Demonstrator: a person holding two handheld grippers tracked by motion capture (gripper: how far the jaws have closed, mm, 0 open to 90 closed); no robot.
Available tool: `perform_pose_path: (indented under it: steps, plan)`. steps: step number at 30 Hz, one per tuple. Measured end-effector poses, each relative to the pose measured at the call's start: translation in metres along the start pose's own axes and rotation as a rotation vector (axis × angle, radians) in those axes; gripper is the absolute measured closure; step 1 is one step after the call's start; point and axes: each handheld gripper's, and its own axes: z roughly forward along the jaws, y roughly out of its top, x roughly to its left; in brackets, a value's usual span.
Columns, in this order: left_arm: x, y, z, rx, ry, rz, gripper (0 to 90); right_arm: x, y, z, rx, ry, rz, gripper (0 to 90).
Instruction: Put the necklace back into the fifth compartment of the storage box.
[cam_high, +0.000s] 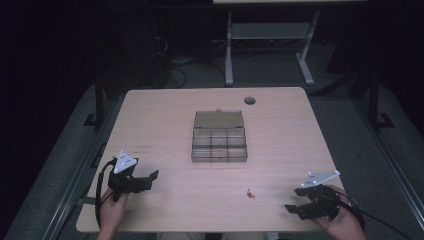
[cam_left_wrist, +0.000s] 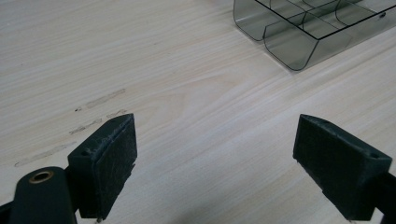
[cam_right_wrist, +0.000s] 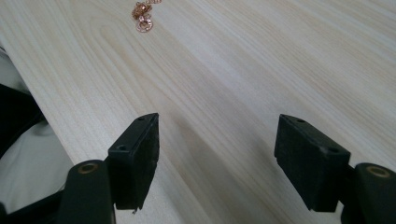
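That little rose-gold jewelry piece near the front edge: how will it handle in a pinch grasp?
The jewelry piece looks like small linked rings, so it is probably floppy and will dangle rather than lift stiffly. It lies low and flat on the table, so the wide pads may slide over it. It is likely very light, and a nudge may bunch it.

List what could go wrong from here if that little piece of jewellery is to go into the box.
1. The small rose-gold chain trinket lies flat on the pale wooden table; the wide black pads of the right tongs may slide over it.
2. It sits near the table's front edge, so a nudge could push it off.
3. The smoky clear plastic compartment box looks light; the open left tongs might shove it.
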Motion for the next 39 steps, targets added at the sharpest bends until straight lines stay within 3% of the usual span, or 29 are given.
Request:
perform_pose_path:
  steps: [3, 4, 9, 39]
  plan:
    - [0.000, 0.000, 0.001, -0.001, -0.002, -0.011, 13.1, 0.001, 0.001, 0.001, 0.005, 0.000, -0.010, 30.3]
    - [0.001, -0.001, 0.000, 0.017, -0.004, 0.006, 13.1, 0.002, 0.003, 0.001, 0.007, 0.004, -0.020, 30.4]
    - [0.002, -0.002, 0.001, 0.018, -0.002, 0.010, 13.1, 0.004, 0.010, 0.004, 0.035, -0.004, -0.037, 30.4]
    - [0.004, -0.003, 0.000, 0.002, 0.001, 0.011, 13.1, 0.025, 0.061, 0.007, 0.101, 0.041, -0.159, 35.5]
